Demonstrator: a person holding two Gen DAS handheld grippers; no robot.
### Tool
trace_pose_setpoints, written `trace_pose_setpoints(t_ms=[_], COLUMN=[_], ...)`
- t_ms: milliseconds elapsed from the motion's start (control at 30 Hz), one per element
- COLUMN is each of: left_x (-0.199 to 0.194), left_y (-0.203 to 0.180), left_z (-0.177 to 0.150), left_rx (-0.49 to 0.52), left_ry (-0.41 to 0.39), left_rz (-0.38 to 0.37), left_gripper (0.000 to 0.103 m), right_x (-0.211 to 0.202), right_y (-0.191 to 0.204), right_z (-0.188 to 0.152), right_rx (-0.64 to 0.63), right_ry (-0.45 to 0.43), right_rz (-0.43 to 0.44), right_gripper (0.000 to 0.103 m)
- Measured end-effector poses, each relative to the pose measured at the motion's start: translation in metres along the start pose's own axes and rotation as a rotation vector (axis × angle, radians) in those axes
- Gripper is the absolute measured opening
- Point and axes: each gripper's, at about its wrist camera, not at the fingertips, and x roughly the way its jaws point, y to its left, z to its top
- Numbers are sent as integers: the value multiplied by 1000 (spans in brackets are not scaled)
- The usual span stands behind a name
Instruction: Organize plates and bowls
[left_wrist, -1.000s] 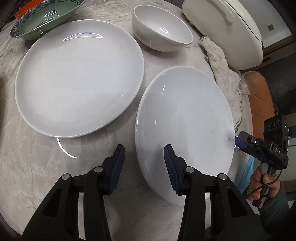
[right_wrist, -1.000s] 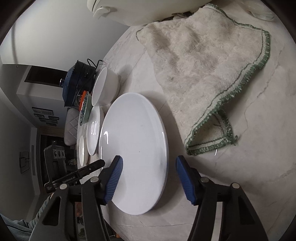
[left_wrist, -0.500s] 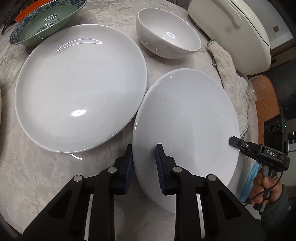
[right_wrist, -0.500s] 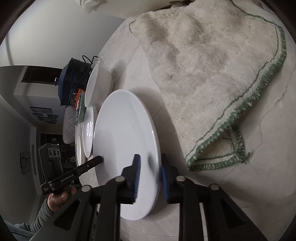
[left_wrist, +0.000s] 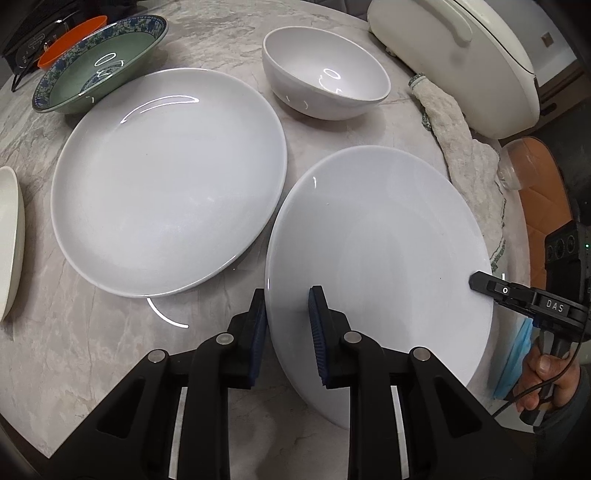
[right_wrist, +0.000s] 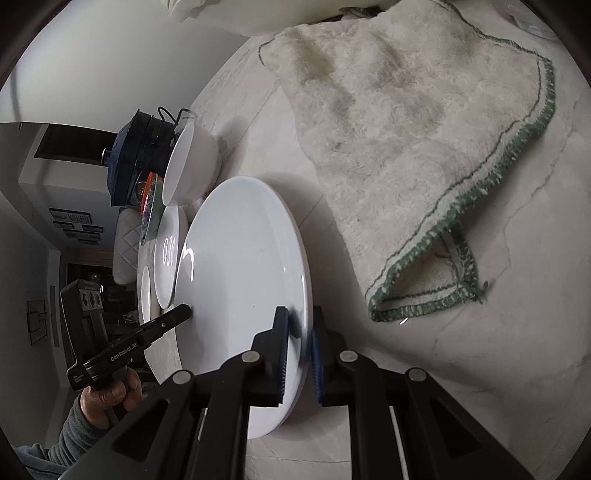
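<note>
A white plate (left_wrist: 380, 258) lies on the marble table (left_wrist: 74, 350), and both grippers hold it by opposite edges. My left gripper (left_wrist: 286, 299) is shut on its near left rim, one blue pad under the edge and one on the plate's face. My right gripper (right_wrist: 299, 314) is shut on the far right rim of the same plate (right_wrist: 240, 258); in the left wrist view its tip (left_wrist: 480, 282) shows on that edge. A larger white plate (left_wrist: 166, 199) sits just to the left, and a white bowl (left_wrist: 325, 85) stands behind.
A green patterned bowl (left_wrist: 99, 66) and an orange bowl (left_wrist: 70, 37) sit at the back left. A cream dish (left_wrist: 9, 236) pokes in at the left edge. A towel (right_wrist: 406, 147) lies right of the held plate, beside a cream appliance (left_wrist: 461, 55).
Both grippers went from wide open around the plate's rims to shut on them. Neither hand has shifted much, and the plate stays in place.
</note>
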Motion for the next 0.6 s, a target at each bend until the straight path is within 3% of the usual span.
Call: trace_pose_setpoints(t_ms=[367,600], left_x=[-63,-125], left_y=[19,55], left_z=[-57,-125], left_rx=[-64,-109], left_ry=[-67,-132], left_rz=[16,101], left_gripper=[20,20], right_x=[-11,6], right_y=[48,96], right_z=[-22,-56], right_rx=[-145,-317], right_ry=[26,108], right_rz=[16,37], right_gripper=[14,16])
